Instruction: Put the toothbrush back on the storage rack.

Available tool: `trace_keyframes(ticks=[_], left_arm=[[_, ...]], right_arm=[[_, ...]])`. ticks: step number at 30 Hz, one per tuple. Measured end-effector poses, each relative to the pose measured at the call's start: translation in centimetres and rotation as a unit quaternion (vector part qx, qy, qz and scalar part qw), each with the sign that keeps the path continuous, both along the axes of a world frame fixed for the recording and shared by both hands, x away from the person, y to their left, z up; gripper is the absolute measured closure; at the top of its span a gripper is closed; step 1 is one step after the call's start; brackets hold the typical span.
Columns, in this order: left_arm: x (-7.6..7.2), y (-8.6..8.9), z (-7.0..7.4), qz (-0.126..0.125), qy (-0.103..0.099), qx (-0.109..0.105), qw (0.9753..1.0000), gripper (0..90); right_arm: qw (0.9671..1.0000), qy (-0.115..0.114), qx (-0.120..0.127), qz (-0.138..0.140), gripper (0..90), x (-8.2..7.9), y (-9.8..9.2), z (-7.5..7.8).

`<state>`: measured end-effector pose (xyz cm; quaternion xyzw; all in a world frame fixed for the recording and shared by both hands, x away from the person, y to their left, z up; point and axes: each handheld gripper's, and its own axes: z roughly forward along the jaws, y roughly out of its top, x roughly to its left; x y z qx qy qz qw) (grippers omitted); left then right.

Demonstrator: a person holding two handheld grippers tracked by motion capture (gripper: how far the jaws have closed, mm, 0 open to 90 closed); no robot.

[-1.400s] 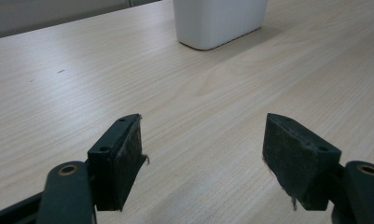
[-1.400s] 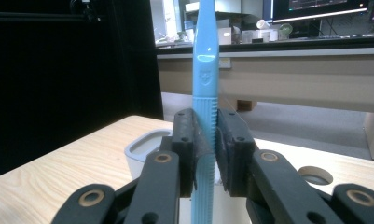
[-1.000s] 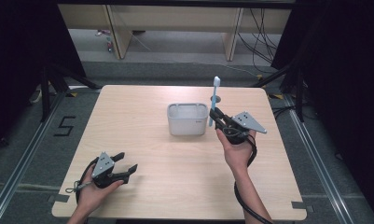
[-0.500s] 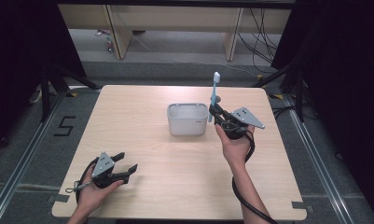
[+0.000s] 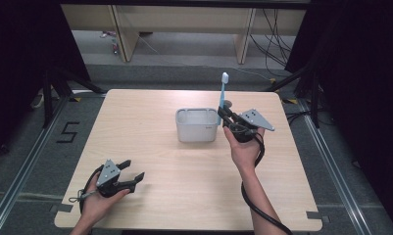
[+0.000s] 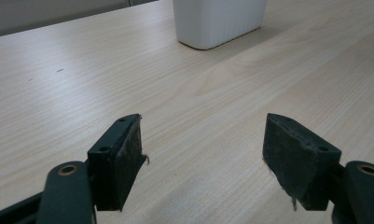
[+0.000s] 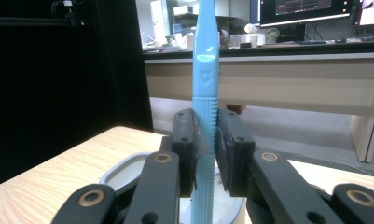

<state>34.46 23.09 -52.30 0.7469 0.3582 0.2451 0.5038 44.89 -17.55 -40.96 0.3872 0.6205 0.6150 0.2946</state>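
The high view looks down on the whole bench [image 5: 184, 196] from above its near edge. Both gripper views sit close behind their jaws, and all three share the white holder [image 5: 196, 125].

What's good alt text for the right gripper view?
The right gripper has its two black jaws clamped on an upright light-blue plastic toothbrush, above the rim of a white oval plastic container on a light wooden table. Behind are desks and monitors.
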Motion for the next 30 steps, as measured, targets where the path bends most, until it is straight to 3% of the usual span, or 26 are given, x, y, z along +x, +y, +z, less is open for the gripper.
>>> trace_keyframes(ticks=[10,11,30], left_arm=[[0.0,0.0,0.0,0.001,0.002,0.000,1.0000,27.9],[-0.1,0.1,0.1,0.002,0.003,0.003,1.0000,27.9],[0.0,0.1,0.1,0.002,0.006,0.002,1.0000,27.7]], right_arm=[[0.9999,-0.008,0.000,-0.012,78.6,0.6,0.2,-0.1],[0.9999,0.002,0.004,-0.014,78.6,0.6,0.3,-0.2],[0.9997,0.001,-0.002,-0.025,78.5,1.9,0.9,-0.4]])
